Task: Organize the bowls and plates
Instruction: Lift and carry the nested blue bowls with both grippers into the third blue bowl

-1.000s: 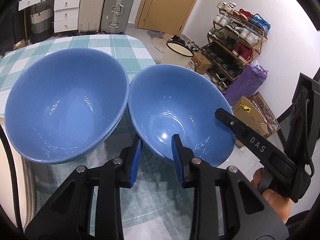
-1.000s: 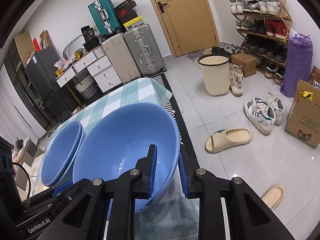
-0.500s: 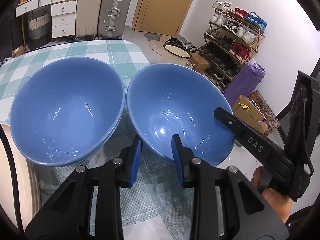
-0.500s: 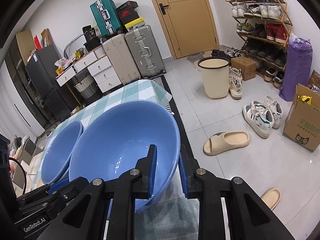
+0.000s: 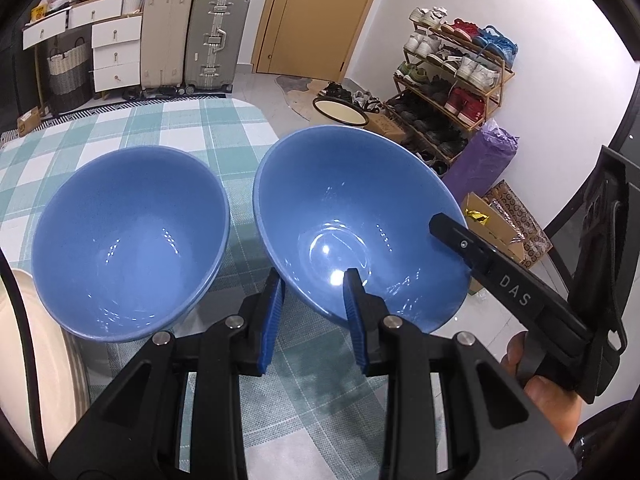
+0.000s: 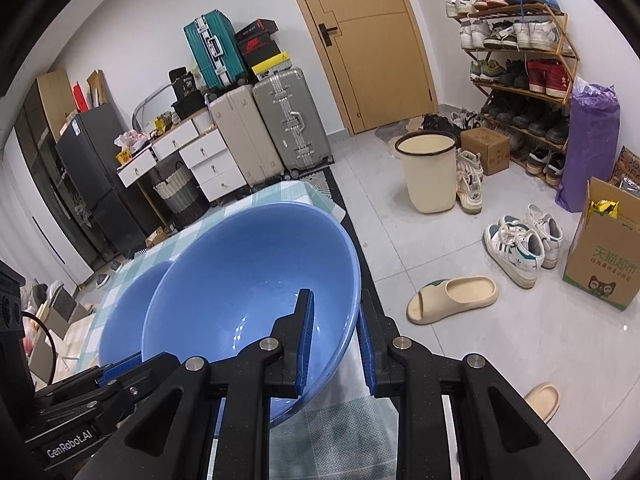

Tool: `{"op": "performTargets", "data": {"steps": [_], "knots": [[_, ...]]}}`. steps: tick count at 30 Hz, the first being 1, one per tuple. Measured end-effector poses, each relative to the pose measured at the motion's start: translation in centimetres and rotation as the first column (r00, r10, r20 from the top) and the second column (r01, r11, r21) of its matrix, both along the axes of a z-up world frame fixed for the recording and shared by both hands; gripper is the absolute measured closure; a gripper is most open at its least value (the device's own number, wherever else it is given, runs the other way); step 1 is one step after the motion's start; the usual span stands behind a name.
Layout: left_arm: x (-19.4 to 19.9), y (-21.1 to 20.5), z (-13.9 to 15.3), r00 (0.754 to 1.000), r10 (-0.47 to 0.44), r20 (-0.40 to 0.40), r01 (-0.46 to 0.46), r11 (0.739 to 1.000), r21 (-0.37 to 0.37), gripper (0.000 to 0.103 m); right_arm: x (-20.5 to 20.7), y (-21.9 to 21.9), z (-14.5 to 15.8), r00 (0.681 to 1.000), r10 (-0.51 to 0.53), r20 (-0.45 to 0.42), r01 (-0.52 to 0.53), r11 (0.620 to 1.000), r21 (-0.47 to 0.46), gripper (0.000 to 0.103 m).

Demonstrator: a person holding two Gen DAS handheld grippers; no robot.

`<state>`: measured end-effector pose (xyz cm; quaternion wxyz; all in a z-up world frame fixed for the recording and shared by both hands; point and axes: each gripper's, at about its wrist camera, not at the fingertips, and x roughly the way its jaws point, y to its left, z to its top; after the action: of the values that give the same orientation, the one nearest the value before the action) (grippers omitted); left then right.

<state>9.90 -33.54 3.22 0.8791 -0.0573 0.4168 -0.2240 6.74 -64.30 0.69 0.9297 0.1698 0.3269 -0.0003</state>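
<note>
Left wrist view: the left gripper [image 5: 314, 312] is nearly closed, clamped on the near rim of a blue bowl [image 5: 352, 216], one pad inside and one outside. The right gripper [image 5: 508, 284] reaches in from the right and meets the same bowl's rim. The bowl appears lifted and tilted over the checked desk [image 5: 168, 128]. Just to its left sits a second blue bowl [image 5: 128, 240], which seems to be nested on another; both interiors are empty. A cream plate [image 5: 36, 364] edges in at far left. My judgement: one stack has begun, and this bowl is not yet set into it.

Right wrist view: the right gripper [image 6: 334, 344] is likewise nearly closed, pinching the held bowl [image 6: 248, 288] at its near rim. The second bowl [image 6: 128, 312] lies close behind it. The left gripper [image 6: 120, 372] shows at lower left. Stacking the held bowl and sorting the plates look to remain.
</note>
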Motion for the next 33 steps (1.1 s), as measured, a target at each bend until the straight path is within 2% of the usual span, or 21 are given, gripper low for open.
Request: {"op": "performTargets", "data": {"steps": [17, 33], "knots": [[-4.0, 2.1, 5.8, 0.996, -0.010, 0.090, 0.013, 0.999, -0.031, 0.076, -3.1, 1.9, 5.2, 0.993, 0.010, 0.118, -0.005, 0.999, -0.047, 0.081], [-8.6, 6.0, 10.7, 0.989, 0.044, 0.144, -0.036, 0.998, -0.058, 0.076, -3.9, 5.1, 7.0, 0.985, 0.042, 0.170, -0.034, 0.998, -0.052, 0.081]]}}
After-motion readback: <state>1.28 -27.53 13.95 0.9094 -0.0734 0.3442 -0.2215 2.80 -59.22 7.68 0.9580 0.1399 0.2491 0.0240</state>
